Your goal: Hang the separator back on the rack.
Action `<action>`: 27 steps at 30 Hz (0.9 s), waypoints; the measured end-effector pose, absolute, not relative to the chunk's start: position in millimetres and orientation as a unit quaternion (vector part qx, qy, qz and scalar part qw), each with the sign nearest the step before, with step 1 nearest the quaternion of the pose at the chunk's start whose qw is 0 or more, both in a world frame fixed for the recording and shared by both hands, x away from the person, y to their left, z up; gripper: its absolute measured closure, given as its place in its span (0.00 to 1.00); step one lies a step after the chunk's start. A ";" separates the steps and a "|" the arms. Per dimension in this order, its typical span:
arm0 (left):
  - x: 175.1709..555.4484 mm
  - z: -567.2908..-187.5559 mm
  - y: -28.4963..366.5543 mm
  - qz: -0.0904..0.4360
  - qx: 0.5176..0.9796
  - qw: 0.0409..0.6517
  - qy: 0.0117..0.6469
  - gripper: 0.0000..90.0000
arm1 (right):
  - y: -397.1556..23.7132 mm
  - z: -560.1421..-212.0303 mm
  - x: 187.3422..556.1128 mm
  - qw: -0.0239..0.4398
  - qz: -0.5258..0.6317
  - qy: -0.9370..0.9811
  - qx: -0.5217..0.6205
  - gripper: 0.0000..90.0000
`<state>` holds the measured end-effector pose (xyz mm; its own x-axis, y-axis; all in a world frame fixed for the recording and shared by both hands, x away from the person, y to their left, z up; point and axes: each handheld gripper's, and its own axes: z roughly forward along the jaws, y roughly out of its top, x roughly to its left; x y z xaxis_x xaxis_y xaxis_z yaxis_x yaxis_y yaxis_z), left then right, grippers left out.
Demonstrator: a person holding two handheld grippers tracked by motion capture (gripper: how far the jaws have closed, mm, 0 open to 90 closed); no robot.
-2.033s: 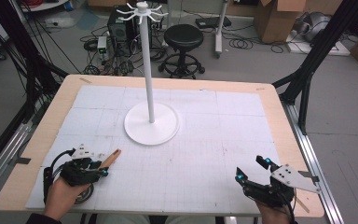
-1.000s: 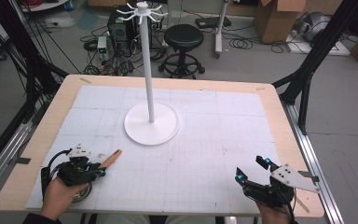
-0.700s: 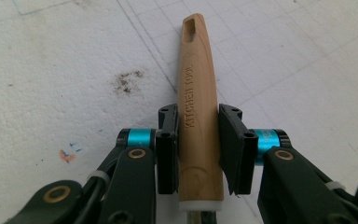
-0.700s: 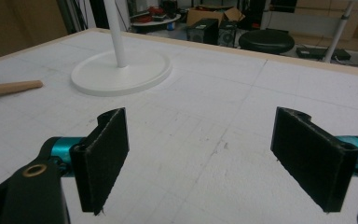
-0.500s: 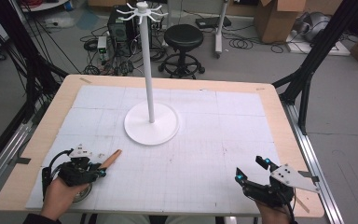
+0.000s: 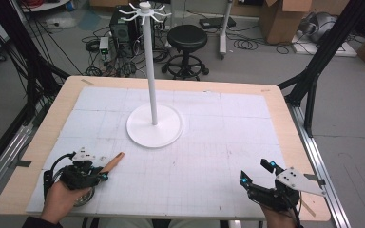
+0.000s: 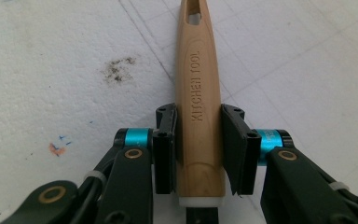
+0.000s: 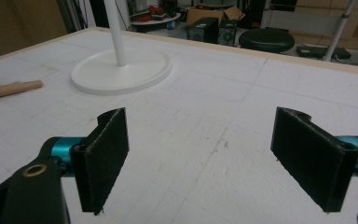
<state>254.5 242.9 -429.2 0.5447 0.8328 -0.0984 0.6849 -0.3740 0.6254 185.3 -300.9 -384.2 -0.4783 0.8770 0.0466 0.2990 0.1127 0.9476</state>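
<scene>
The wooden handle [image 7: 199, 93] in my left claw [image 6: 105, 177] is pale, smooth-grained wood, tapering away from me, with "KITCHEN TOOL" stamped along it, a hanging slot near its far tip and a white collar at the end nearest me. My left pads press on both its flanks, closed about it partway, so it juts straight out ahead of that claw, low over the white gridded mat [image 6: 209, 156]; what lies behind the collar I cannot tell. Against the frames from a moment before, nothing has shifted: the handle points the same way, the grip is the same, and both my hands sit where they were. My right claw [image 6: 255, 173] rests near the mat's near edge, well apart from the left, jaws spread wide with nothing between them. Beyond and between my claws stands the white stand [image 6: 154, 124], a round base with a tall pole topped by a ring of hooks [image 6: 144, 11]; from the right claw it lies ahead and to the left. A dark smudge [image 7: 117, 70] marks the mat just left of the handle. Nothing lies between the handle and the stand.
</scene>
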 end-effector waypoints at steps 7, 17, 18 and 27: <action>254.9 -426.1 246.8 0.116 0.808 0.327 0.476 0.78 | -301.3 -384.4 185.8 0.282 0.513 0.690 0.426 0.20; 254.4 -422.0 252.3 0.101 0.794 0.357 0.481 0.78 | -301.2 -384.4 185.8 0.282 0.514 0.690 0.425 0.20; 254.2 -421.1 252.9 0.100 0.792 0.361 0.482 0.78 | -301.3 -384.5 185.8 0.282 0.513 0.690 0.425 0.20; 248.8 -407.1 253.5 0.122 0.776 0.397 0.474 0.78 | -300.9 -384.6 186.3 0.278 0.515 0.690 0.425 0.20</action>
